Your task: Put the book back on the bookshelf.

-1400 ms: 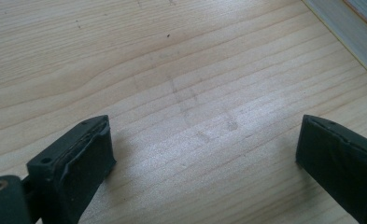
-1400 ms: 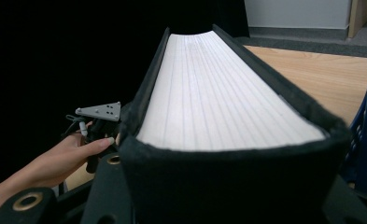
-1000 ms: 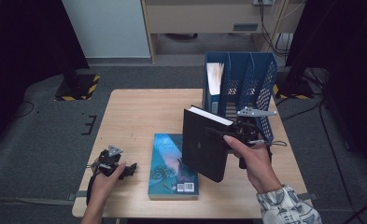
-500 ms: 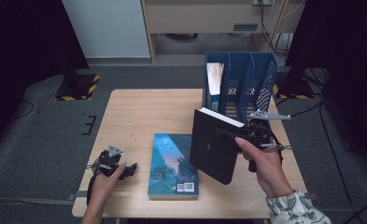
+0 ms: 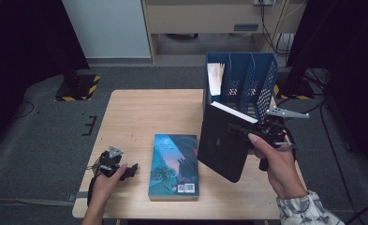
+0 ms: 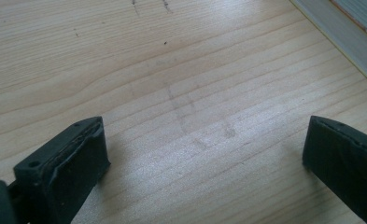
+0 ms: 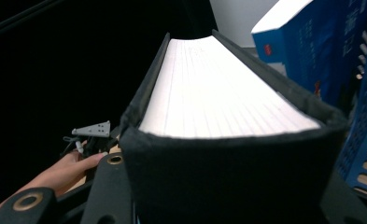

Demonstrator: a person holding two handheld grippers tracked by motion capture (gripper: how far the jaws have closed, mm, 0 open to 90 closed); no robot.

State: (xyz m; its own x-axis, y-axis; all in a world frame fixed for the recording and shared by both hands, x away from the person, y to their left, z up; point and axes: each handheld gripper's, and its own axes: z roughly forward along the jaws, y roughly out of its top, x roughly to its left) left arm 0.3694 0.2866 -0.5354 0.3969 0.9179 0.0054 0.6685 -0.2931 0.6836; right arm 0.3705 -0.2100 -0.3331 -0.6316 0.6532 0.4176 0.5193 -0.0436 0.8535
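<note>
A thick black book [image 5: 221,145] hangs tilted above the right half of the wooden table [image 5: 139,112]. My right gripper [image 5: 245,131] is shut on its right edge. In the right gripper view the book's white page block [image 7: 218,93] runs away from me between the two jaws. A teal book [image 5: 174,164] lies flat near the table's front edge. My left gripper [image 5: 125,169] rests on the table at the front left, left of the teal book. Its jaws stand open over bare wood [image 6: 204,149], with the teal book's edge [image 6: 340,32] at the upper right.
A blue mesh file rack [image 5: 242,79] stands at the table's back right, just behind the held book, with a pale-paged book [image 5: 215,77] in its left slot. The right gripper view has the rack's wall [image 7: 363,140] close on the right and a blue book [image 7: 302,37] inside.
The right hand has carried the black book to the right and slightly up, closer to the blue rack. The left hand and the teal book have stayed put.
</note>
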